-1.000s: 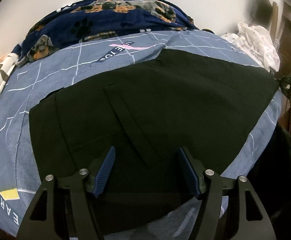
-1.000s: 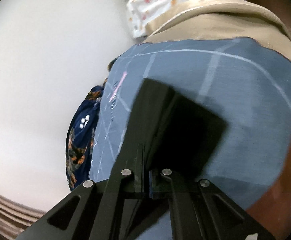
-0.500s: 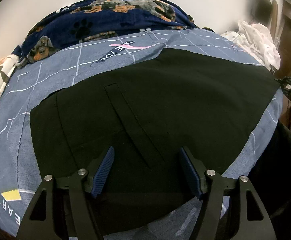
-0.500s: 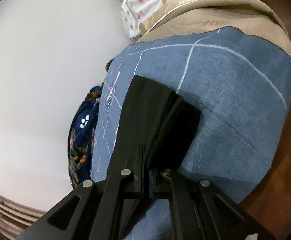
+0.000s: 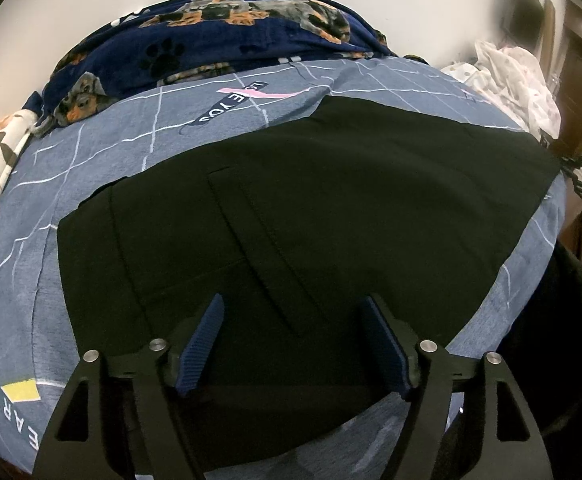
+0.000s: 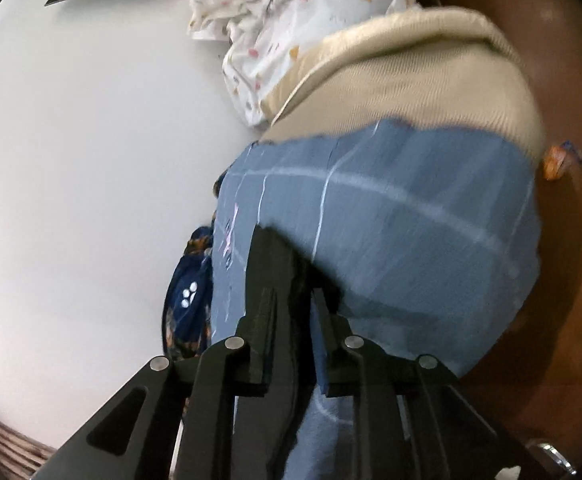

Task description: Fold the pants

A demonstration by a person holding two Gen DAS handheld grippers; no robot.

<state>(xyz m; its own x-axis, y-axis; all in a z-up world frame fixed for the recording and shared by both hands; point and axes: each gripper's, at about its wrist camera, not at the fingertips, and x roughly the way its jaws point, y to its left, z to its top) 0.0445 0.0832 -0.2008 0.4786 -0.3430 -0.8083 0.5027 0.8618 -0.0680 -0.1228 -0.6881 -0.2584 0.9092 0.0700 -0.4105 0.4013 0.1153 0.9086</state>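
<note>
Black pants lie spread flat on a blue-grey bedsheet, folded lengthwise, with a pocket flap showing near the middle. My left gripper hovers over the near edge of the pants, jaws wide open and empty. In the right wrist view my right gripper has its jaws a little apart, with the black pant end lying between and just beyond the fingers on the sheet. The view is blurred with motion.
A navy dog-print blanket is bunched at the far side of the bed. White patterned cloth lies at the far right corner, also seen in the right wrist view above a beige mattress edge. Brown floor lies beside the bed.
My right gripper's jaws have parted from the pant end they held shut, and the fabric dropped lower onto the sheet. The left gripper stayed almost still.
</note>
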